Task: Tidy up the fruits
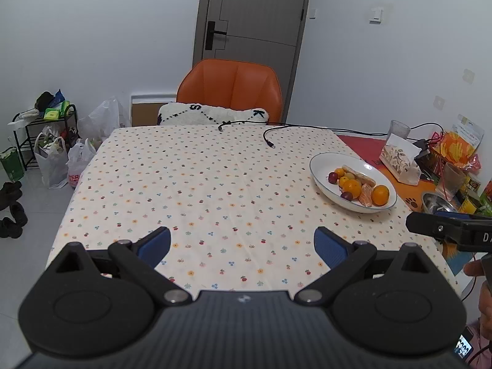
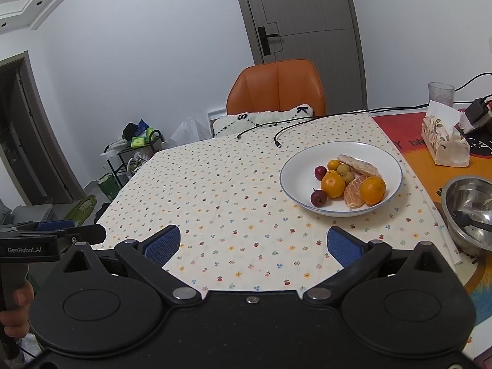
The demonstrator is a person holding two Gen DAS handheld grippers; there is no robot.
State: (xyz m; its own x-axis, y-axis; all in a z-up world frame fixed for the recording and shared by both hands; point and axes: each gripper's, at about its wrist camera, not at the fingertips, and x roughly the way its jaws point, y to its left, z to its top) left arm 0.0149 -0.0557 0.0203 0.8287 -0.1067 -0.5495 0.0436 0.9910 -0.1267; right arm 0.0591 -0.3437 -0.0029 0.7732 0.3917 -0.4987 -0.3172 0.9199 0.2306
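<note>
A white oval plate (image 2: 295, 181) sits on the dotted tablecloth (image 2: 233, 203) and holds oranges (image 2: 372, 189), a peeled orange (image 2: 353, 195), small dark red fruits (image 2: 318, 198), a greenish fruit and a flat bread-like piece (image 2: 358, 164). It also shows at the right in the left wrist view (image 1: 323, 169). My left gripper (image 1: 242, 247) is open and empty over the front of the table, left of the plate. My right gripper (image 2: 253, 243) is open and empty, just in front of the plate.
A steel bowl (image 2: 461, 193) with a spoon stands right of the plate. A tissue pack (image 2: 442, 141), a glass (image 2: 441, 93), snack bags (image 1: 458, 147) and cables (image 2: 278, 141) lie at the right and back. An orange chair (image 1: 230, 87) stands behind the table.
</note>
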